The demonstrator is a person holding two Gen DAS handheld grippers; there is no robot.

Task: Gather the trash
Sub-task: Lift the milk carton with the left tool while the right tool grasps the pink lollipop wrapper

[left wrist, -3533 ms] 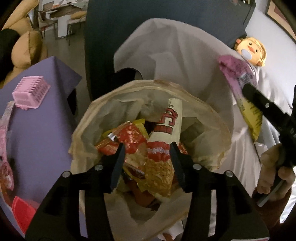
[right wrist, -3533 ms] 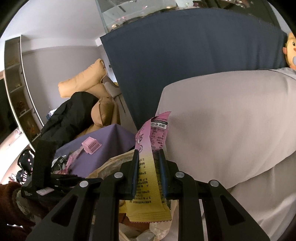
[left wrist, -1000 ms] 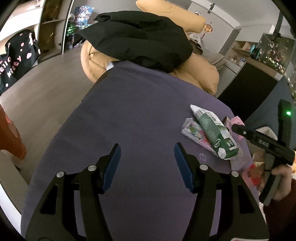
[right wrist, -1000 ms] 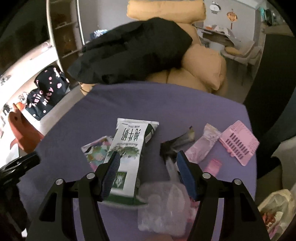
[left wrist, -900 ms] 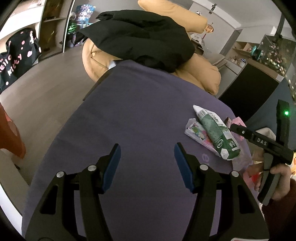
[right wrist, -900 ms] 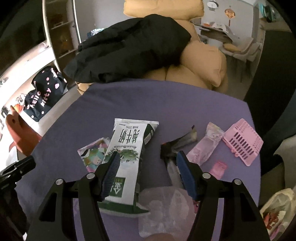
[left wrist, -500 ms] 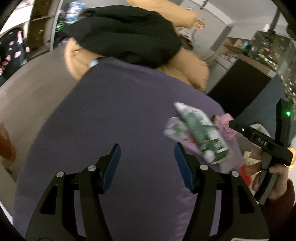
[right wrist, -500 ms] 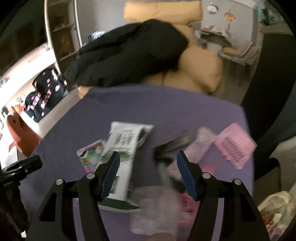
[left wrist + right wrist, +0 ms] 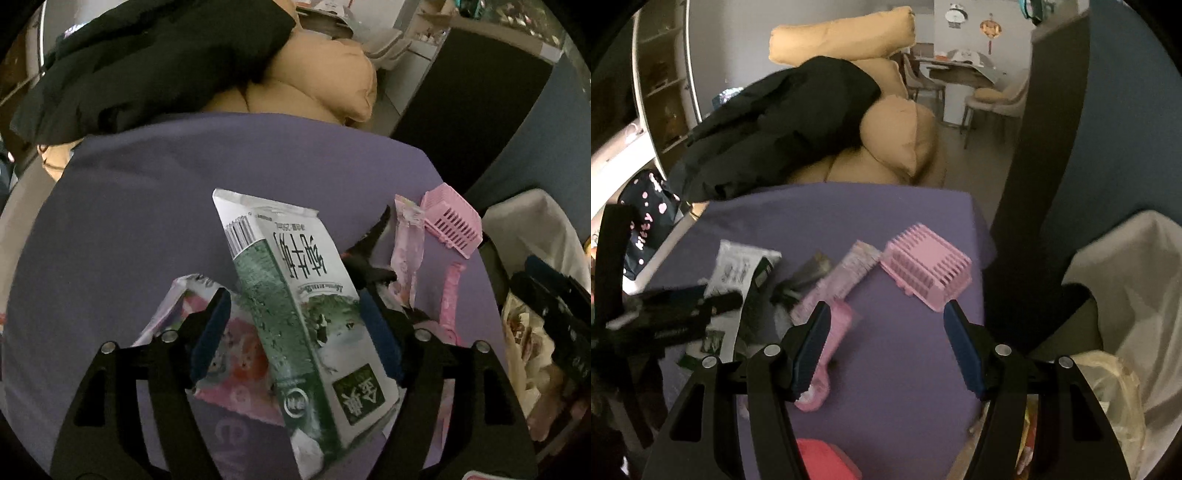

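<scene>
Purple cloth (image 9: 129, 221) covers the table where 1 green-and-white milk carton (image 9: 306, 314) lies, now between the left gripper (image 9: 295, 332) whose jaws, just widened, have slid over it without pressing. Only the right view shows the right gripper (image 9: 886, 350), wide open and empty, above bare cloth near a pink basket (image 9: 927, 269).

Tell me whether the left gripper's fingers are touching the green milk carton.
Apart. The left wrist view shows the left gripper open around the green milk carton, with a visible gap between each of the fingers and the carton's sides.
</scene>
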